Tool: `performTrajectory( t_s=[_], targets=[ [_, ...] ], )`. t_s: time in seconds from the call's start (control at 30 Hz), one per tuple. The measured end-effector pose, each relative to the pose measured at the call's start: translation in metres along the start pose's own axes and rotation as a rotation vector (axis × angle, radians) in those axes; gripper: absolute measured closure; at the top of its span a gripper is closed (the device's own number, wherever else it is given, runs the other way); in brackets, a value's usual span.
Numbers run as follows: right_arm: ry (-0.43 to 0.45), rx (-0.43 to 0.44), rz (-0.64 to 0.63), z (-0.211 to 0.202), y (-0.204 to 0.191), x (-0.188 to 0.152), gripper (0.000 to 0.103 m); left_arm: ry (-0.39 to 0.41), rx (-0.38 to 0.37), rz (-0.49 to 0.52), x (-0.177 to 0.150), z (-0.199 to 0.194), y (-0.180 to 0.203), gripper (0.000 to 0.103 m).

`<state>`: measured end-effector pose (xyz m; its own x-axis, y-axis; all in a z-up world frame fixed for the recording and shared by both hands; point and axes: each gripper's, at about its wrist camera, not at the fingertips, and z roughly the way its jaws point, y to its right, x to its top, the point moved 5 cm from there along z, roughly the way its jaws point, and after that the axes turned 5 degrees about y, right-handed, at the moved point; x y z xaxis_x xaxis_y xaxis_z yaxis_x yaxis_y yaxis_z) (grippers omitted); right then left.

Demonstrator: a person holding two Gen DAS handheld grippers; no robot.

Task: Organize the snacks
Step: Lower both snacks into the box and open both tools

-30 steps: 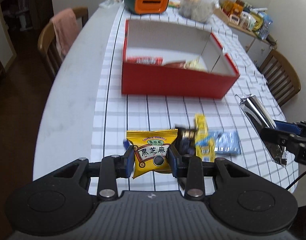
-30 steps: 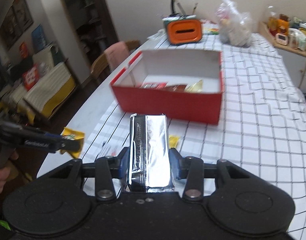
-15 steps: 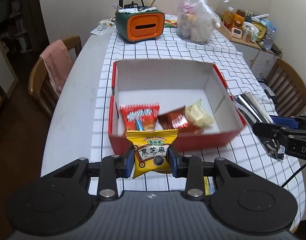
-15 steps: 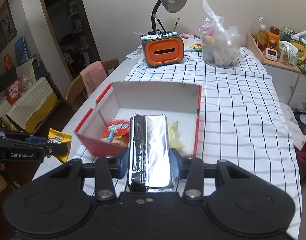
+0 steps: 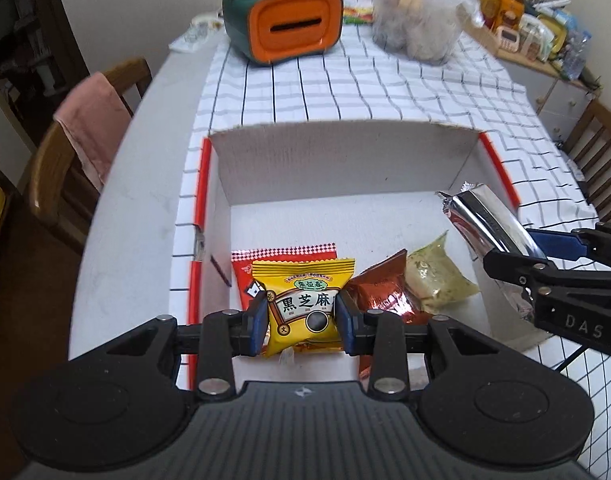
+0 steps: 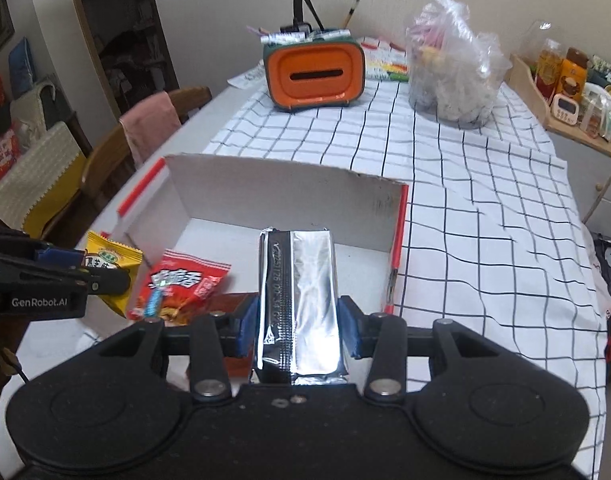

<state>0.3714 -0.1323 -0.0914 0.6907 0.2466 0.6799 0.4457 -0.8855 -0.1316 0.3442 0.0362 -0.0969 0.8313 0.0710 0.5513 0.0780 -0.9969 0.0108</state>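
Over the open red cardboard box with white inside walls [image 5: 345, 168], the left gripper [image 5: 301, 316] is clamped on a yellow snack packet with black characters [image 5: 303, 306], held above a red snack bag [image 6: 181, 284] on the box floor. Beside it, the right gripper [image 6: 297, 328] is clamped on a long silver foil packet [image 6: 297, 296], also above the box. On the box floor a shiny brown-red packet [image 5: 381, 288] and a pale green packet [image 5: 437, 276] lie side by side, and the box stands on the table's black-and-white checked cloth [image 6: 485, 208].
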Motion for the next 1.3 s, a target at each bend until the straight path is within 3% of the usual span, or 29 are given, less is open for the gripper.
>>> performTrajectory(
  t_s=[0.23,0.53,0.87,1.13,1.3],
  targets=[
    [-0.075,-0.006,-0.06,0.039,-0.006,-0.001,0.061,-0.077,0.022,0.015,0.004,0.035,0.004,0.068],
    [-0.122,-0.002,-0.094,0.06,-0.014,-0.008,0.061,-0.132,0.045,0.035,-0.001,0.056,0.006,0.069],
    [-0.132,0.005,-0.091,0.063,-0.016,-0.01,0.061,-0.115,0.038,0.034,-0.001,0.054,0.007,0.067],
    [-0.093,0.032,-0.06,0.038,-0.014,-0.007,0.06,-0.066,0.013,0.01,-0.002,0.03,0.002,0.054],
    [-0.069,0.043,-0.05,0.018,-0.018,-0.005,0.06,-0.03,-0.007,0.004,-0.005,0.009,0.002,0.052]
  ],
)
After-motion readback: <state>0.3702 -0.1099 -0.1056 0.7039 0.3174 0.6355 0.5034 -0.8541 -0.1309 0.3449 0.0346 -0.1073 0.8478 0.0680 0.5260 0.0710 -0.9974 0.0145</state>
